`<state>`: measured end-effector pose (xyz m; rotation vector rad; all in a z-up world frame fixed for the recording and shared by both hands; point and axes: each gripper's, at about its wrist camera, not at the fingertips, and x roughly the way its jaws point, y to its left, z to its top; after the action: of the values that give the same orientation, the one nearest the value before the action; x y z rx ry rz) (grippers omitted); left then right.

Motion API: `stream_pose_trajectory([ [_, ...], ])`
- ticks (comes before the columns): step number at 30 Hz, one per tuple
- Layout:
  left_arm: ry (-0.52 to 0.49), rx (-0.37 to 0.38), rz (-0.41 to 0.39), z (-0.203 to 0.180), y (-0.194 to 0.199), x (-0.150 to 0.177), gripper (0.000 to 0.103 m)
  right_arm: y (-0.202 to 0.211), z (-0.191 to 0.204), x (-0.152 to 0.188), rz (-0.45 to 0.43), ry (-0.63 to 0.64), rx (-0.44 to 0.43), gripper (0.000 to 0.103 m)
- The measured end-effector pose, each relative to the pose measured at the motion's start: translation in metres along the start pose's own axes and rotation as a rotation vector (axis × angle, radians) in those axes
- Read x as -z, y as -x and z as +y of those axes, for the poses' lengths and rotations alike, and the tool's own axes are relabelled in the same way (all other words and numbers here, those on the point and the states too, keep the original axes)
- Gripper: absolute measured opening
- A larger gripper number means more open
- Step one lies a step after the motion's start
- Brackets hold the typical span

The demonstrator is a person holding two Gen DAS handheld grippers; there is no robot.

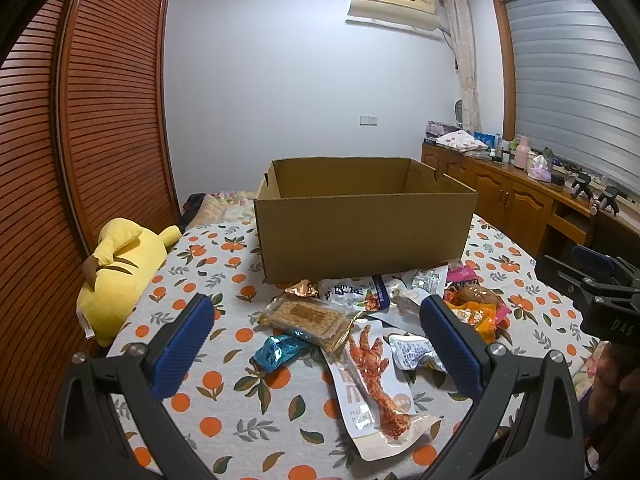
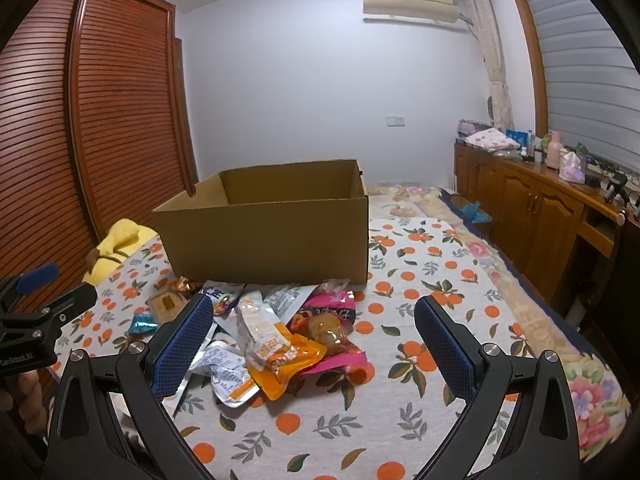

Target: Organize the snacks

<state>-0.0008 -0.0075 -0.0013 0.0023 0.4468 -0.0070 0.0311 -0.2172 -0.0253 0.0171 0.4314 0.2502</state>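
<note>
Snacks (image 1: 360,332) lie before the cardboard box (image 1: 360,232); both grippers' jaws spread, empty.

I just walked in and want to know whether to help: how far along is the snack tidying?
Barely started. Done: nothing visible; the part of the cardboard box interior in view shows no snacks. In hand: nothing; the left gripper and right gripper are both open above the bed. Left: the whole pile in front of the box, including the chicken foot pack, biscuit pack and orange pouch.
</note>
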Motion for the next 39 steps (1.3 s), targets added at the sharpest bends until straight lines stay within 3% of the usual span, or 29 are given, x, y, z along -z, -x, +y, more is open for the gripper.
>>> stream_pose_trajectory([
  [11,0.016,0.043,0.11,0.007,-0.028,0.021,0.103,-0.019,0.0,0.014,0.071,0.017,-0.039,0.103],
  [24,0.04,0.237,0.316,0.001,-0.073,0.033,0.092,-0.049,0.002,0.017,0.186,0.109,-0.16,0.097],
  [28,0.048,0.265,0.371,-0.001,-0.086,0.032,0.085,-0.056,0.005,0.015,0.221,0.125,-0.209,0.087],
  [30,0.057,0.273,0.409,0.0,-0.095,0.033,0.076,-0.057,0.009,0.013,0.225,0.139,-0.22,0.085],
  [35,0.064,0.285,0.472,0.001,-0.109,0.039,0.074,-0.067,0.02,0.007,0.241,0.19,-0.246,0.075],
  [39,0.005,0.262,0.485,0.001,-0.111,0.041,0.071,-0.079,0.031,0.002,0.273,0.232,-0.278,0.068],
])
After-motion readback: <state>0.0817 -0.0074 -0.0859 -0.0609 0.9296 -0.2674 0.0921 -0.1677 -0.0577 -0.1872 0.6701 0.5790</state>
